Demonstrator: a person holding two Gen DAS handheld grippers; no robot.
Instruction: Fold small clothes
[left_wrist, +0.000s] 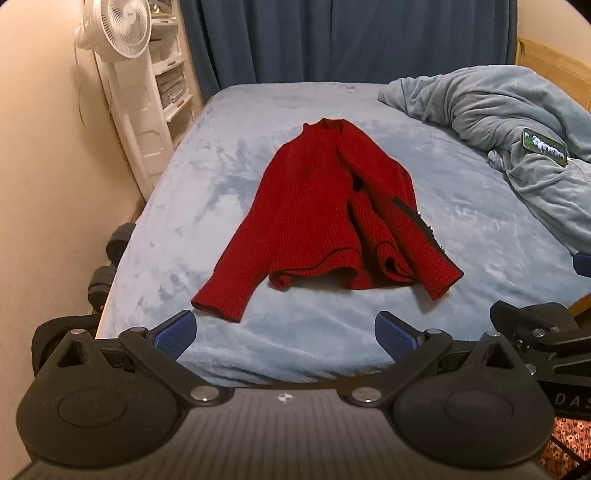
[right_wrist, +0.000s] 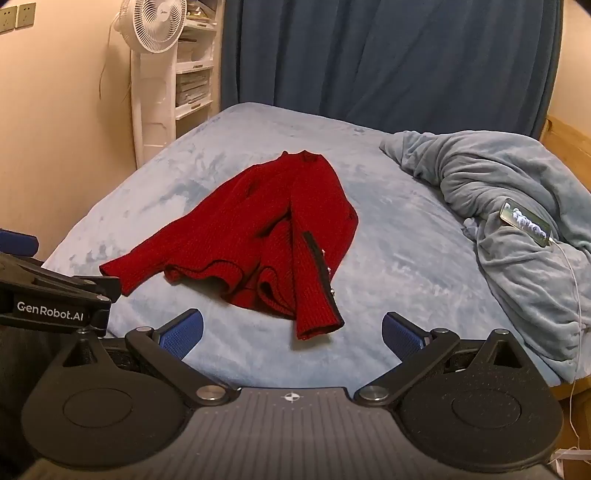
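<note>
Both hand-held grippers are poised at the near edge of the bed, angled down. The left hand-held gripper (left_wrist: 284, 334) has its jaws spread as wide as they go, nothing between them; the right hand-held gripper (right_wrist: 293, 334) matches it, wide open and empty.

Out ahead lies the red sweater (left_wrist: 325, 214), spread on the bed (left_wrist: 155, 229) with its collar away from us and hem toward us. The left sleeve (left_wrist: 225, 291) trails out almost to the left jaws; the right sleeve (right_wrist: 314, 291), with dark trim and small studs, lies just ahead of the right ones.

Here's the risk as I read it. That hem is rumpled and doubled under on the right side, so a fold started now would likely trap the bunching and come out lumpy. The knit looks thick and floppy, and a pinch may catch only the top layer or drag the fuzzy bed cover up with it. Studs on the cuff could slip off a pad.

Further right, a heaped blanket (right_wrist: 517, 206) carries a phone (right_wrist: 528, 223) on a cable; a wide swing from the right side could knock it.
</note>
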